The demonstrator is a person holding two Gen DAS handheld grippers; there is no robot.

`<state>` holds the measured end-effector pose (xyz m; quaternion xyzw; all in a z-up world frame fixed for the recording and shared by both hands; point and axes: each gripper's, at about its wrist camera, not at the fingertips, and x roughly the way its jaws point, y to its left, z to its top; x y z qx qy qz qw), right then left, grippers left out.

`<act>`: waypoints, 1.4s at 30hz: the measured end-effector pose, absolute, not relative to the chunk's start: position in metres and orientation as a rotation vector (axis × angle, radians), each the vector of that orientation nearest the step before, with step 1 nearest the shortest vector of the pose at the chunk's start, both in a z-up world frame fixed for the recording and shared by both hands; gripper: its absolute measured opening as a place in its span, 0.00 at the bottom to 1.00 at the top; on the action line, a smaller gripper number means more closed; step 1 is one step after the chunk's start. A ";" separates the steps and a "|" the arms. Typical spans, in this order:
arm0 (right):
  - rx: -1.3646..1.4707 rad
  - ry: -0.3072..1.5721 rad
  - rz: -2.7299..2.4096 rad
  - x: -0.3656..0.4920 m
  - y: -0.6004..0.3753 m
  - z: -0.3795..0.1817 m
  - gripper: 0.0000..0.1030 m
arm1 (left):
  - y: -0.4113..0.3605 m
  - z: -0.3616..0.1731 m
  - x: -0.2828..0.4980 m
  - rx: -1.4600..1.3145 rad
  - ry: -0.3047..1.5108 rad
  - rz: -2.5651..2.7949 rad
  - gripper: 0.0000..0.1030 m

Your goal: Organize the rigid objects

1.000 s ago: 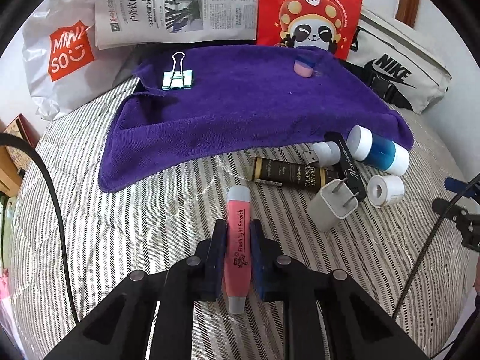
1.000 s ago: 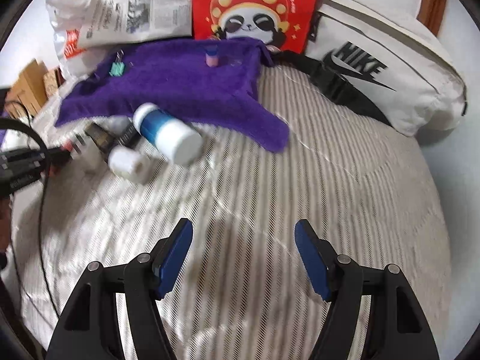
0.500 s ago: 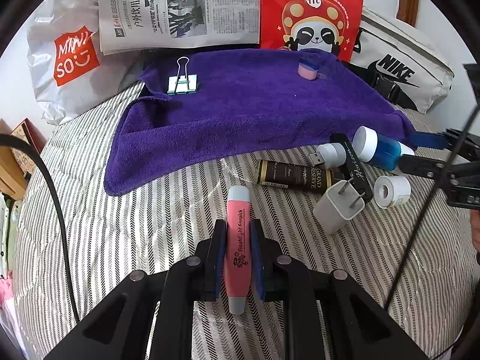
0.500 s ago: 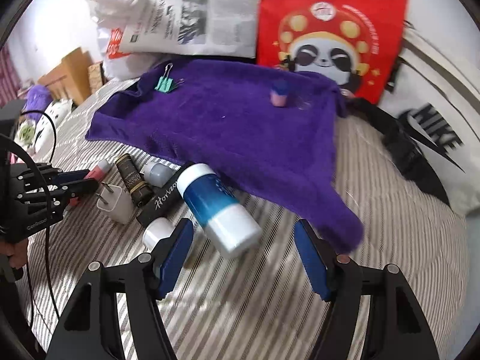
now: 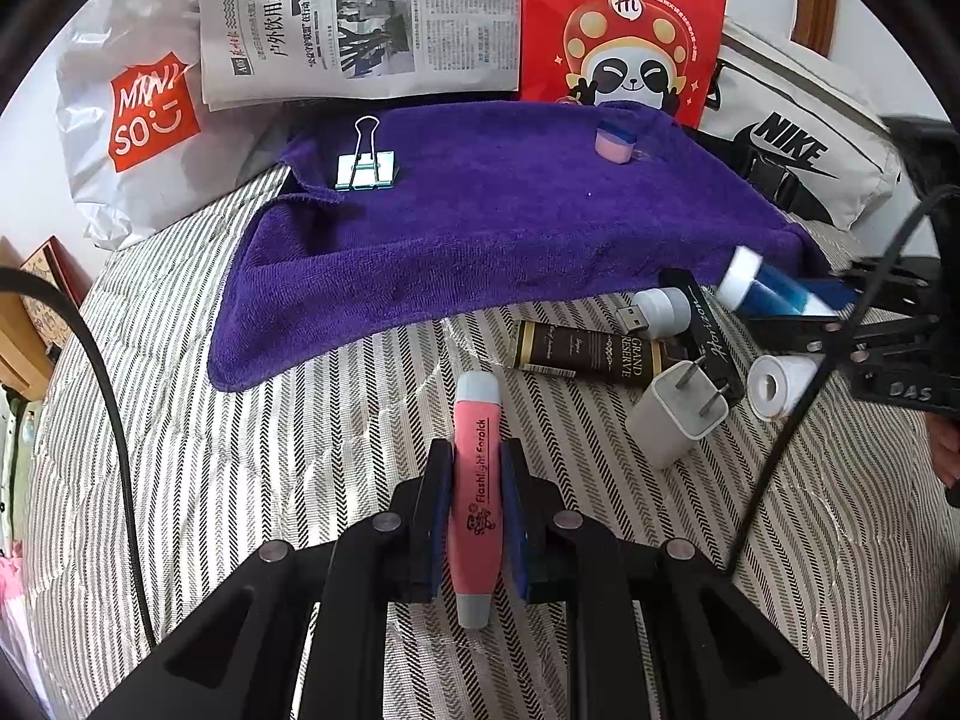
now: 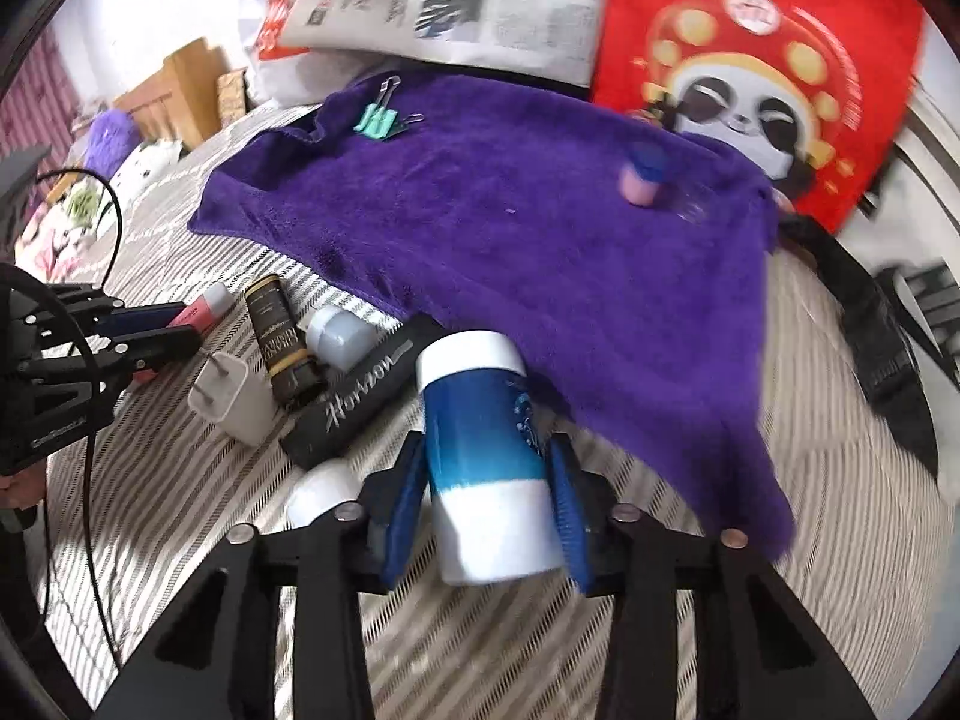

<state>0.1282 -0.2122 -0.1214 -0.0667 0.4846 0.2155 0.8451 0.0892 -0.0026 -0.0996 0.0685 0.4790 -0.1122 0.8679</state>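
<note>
Our right gripper (image 6: 489,474) just closed its jaws on the blue-and-white bottle (image 6: 486,450) mid-body (smooth, rigid, probably slippery), left gripper (image 5: 477,516) clamping the pink highlighter (image 5: 477,480).

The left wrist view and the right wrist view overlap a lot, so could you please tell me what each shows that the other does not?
Only the left wrist view shows the Nike bag's logo and the pink pen's label. Only the right wrist view shows cardboard boxes and the blue-and-white bottle between the right tongs, whose jaws have just been closing. Both show the purple towel, binder clip and white charger.
</note>
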 end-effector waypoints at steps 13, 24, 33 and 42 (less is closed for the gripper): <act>-0.071 0.974 0.301 0.105 -0.236 -0.133 0.36 | -0.003 -0.100 0.089 0.144 0.994 -0.229 0.16; -0.048 0.920 0.281 0.099 -0.239 -0.135 0.36 | -0.005 -0.102 0.087 0.146 0.979 -0.210 0.16; -0.059 0.914 0.277 0.098 -0.235 -0.136 0.36 | -0.007 -0.104 0.082 0.141 0.945 -0.174 0.16; -0.059 0.913 0.277 0.098 -0.236 -0.137 0.36 | -0.004 -0.104 0.082 0.125 0.944 -0.181 0.16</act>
